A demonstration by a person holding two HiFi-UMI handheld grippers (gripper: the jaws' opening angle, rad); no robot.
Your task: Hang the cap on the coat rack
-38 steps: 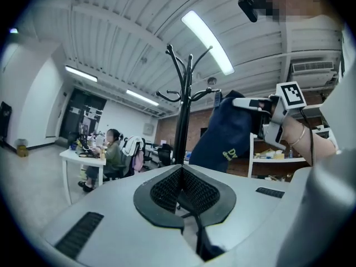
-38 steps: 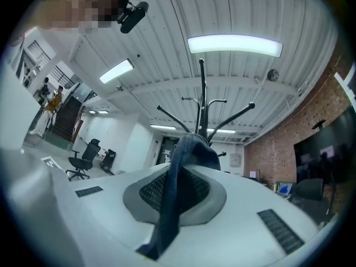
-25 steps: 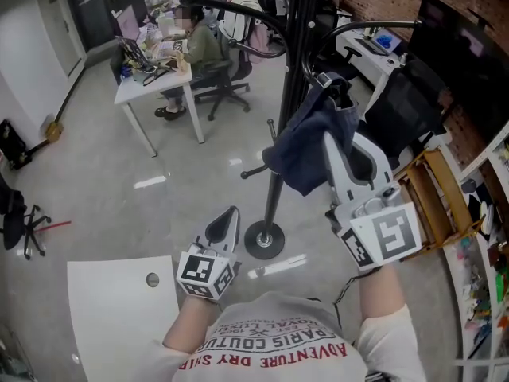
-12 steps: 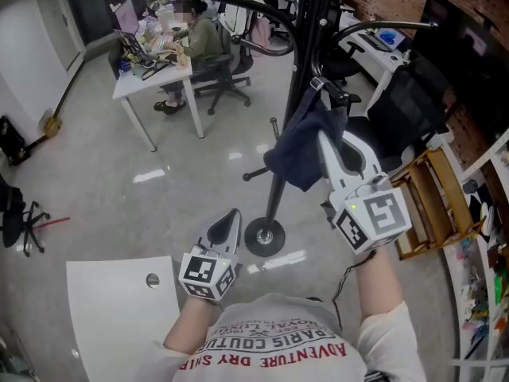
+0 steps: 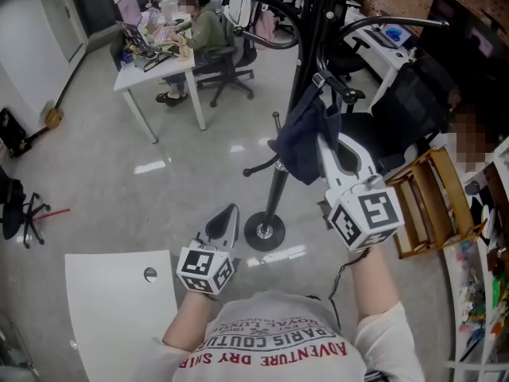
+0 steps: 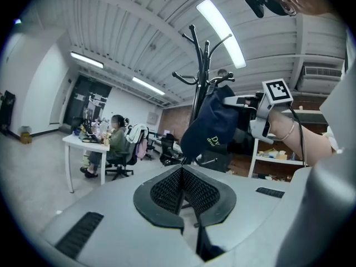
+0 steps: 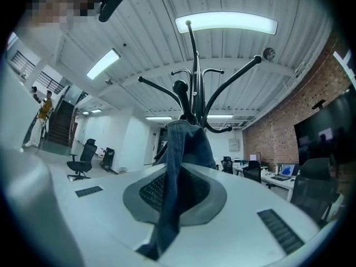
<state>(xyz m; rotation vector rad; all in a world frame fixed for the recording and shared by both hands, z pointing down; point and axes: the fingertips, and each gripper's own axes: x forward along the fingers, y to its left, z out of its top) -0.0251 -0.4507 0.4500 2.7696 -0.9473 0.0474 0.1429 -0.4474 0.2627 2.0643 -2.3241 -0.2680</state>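
Cap (image 5: 302, 138): dark blue cloth, soft, crumpled, hanging limp. One fold pinched between ribbed black pads of right gripper (image 5: 324, 140), which is clenched on the fabric. Cap sits just beyond the gripper tips, close against coat rack (image 5: 308, 46): black metal pole, curved ball-tipped arms, round base. Rack top cut off in head view. Cap-to-hook contact hard to make out. Left gripper (image 5: 229, 217): low, jaws together, empty, well apart from cap.

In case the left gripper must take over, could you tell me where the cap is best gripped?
I'd grip the cap by its hanging lower edge, coming up from below: the cloth droops free and thin there, while the right gripper is shut on its upper fold beside the rack.
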